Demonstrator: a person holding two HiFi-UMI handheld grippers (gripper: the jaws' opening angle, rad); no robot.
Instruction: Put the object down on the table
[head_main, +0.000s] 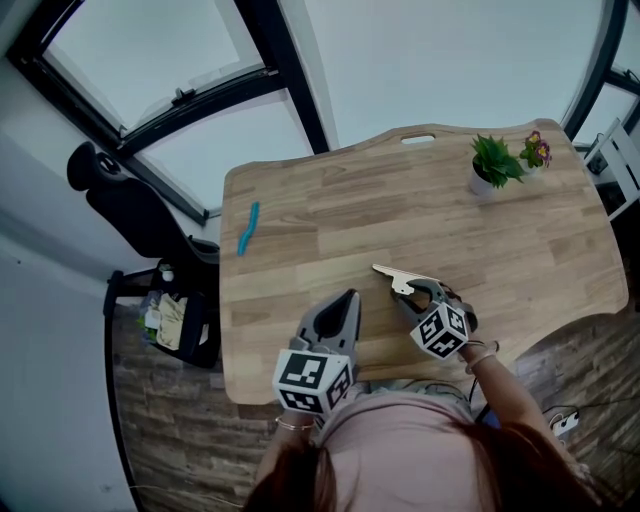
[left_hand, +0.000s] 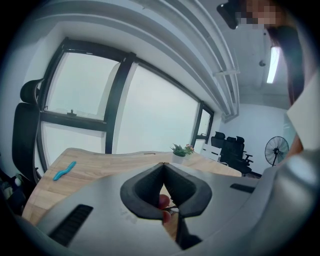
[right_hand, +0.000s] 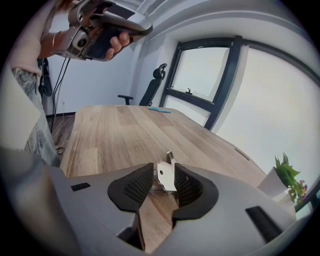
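a big window (head_main: 200, 60) with dark frames fills the far side of the room, pale light behind it. the floor (head_main: 170, 400) is dark wood plank. a light wood table (head_main: 400, 220) with a wavy far edge and a slot handle cut in at 12 o'clock takes up the middle of the head view. a black chair (head_main: 130, 210) stands off the table's 9 o'clock side.

the left gripper (head_main: 351, 294) hovers at the table's 6 o'clock edge, tips clenched together with nothing between them. the right gripper (head_main: 408, 289) sits just to its right, lower and tilted toward the wood, its fingers released and standing wide. each carries a cube of black-and-white square markers, the only print that reads.

a green plant (head_main: 493, 160) in a white pot stands at 1 o'clock, a smaller flowering one (head_main: 537, 152) just beside it. a teal strip (head_main: 247, 228) lies near the 9 o'clock edge.

the object (head_main: 395, 274), a flat pale piece with a small hole, lies on the table between the right gripper's spread fingers, close against the right-hand pad with a gap on the other side. its long axis runs out from the gripper, the free end pointing to about 10 o'clock in the head view.
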